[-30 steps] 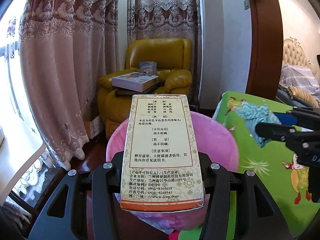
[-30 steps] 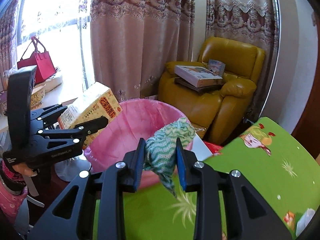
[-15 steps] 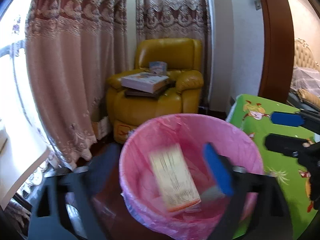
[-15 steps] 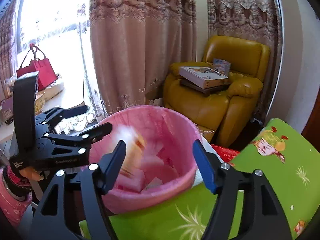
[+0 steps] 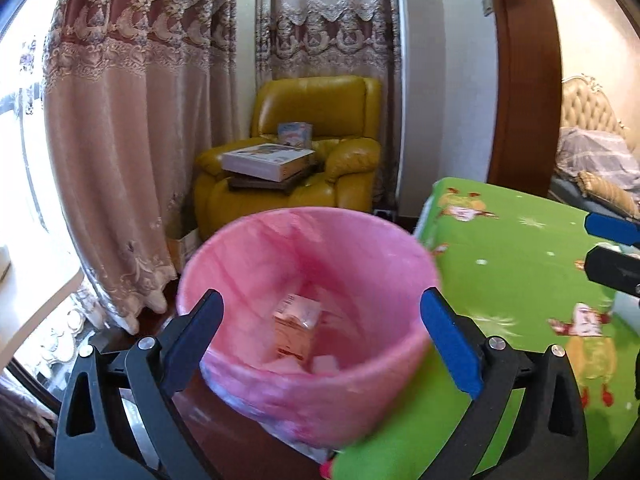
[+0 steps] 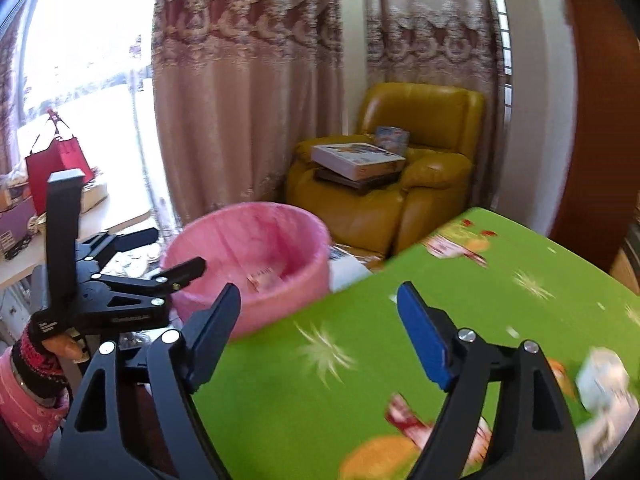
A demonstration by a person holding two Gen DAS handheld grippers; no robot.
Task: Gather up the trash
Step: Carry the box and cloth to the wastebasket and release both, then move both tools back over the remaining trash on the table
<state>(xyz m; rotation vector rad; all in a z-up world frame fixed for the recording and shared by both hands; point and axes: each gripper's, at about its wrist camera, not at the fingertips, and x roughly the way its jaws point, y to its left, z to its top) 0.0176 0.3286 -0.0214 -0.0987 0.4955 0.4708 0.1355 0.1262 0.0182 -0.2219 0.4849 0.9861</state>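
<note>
Two cameras split the scene between them. Only the left wrist view looks down into the pink-lined bin (image 5: 308, 320), where the printed carton (image 5: 298, 330) lies at the bottom among pale scraps. That same view shows the left gripper (image 5: 320, 328) with its jaws spread wide to either side of the bin's rim; they have just been opening and nothing is between them. At its right edge, the blue and black fingertips (image 5: 612, 228) of the other tool poke in over the green tablecloth (image 5: 520, 272).

From the right wrist view the bin (image 6: 248, 268) sits further off to the left, its inside mostly hidden by the near wall, with only a scrap of the carton (image 6: 264, 278) showing. The right gripper (image 6: 320, 320) stands over the green cloth (image 6: 360, 380), jaws apart and empty, and they too have just been opening. This view alone shows a hand (image 6: 60, 346) in a dark cuff gripping the left tool's handle, a red bag (image 6: 54, 168) by the bright window, and a blurred pale lump (image 6: 604, 384) on the cloth at lower right; what it is I cannot tell.

Both views catch the yellow armchair (image 5: 320, 120) behind the bin, flat boxes (image 5: 266, 162) stacked on its seat, and patterned curtains (image 5: 132, 120) beside it.
</note>
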